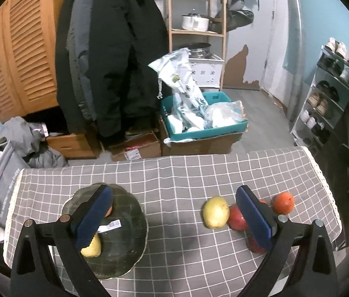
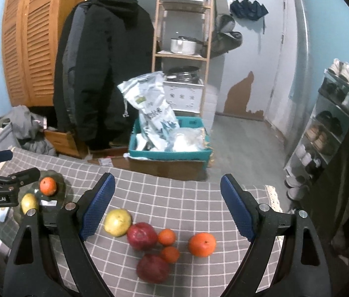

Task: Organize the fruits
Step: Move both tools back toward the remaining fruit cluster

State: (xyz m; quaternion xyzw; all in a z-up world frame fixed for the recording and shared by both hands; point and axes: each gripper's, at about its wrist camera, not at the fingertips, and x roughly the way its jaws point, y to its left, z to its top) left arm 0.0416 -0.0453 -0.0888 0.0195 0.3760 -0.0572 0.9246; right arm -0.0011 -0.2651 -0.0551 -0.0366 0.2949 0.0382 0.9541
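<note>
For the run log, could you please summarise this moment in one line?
left gripper: open, empty | right gripper: open, empty | plate: two fruits | tablecloth: six fruits

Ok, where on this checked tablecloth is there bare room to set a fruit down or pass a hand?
Bare cloth lies between the dark plate and the yellow fruit, and along the far table edge behind everything. It is crowded around the red apples, small oranges and big orange. The plate already holds two fruits.

Left tongs (image 1: 174, 212) and right tongs (image 2: 167, 205) both gape wide, tilted downward, empty.
</note>
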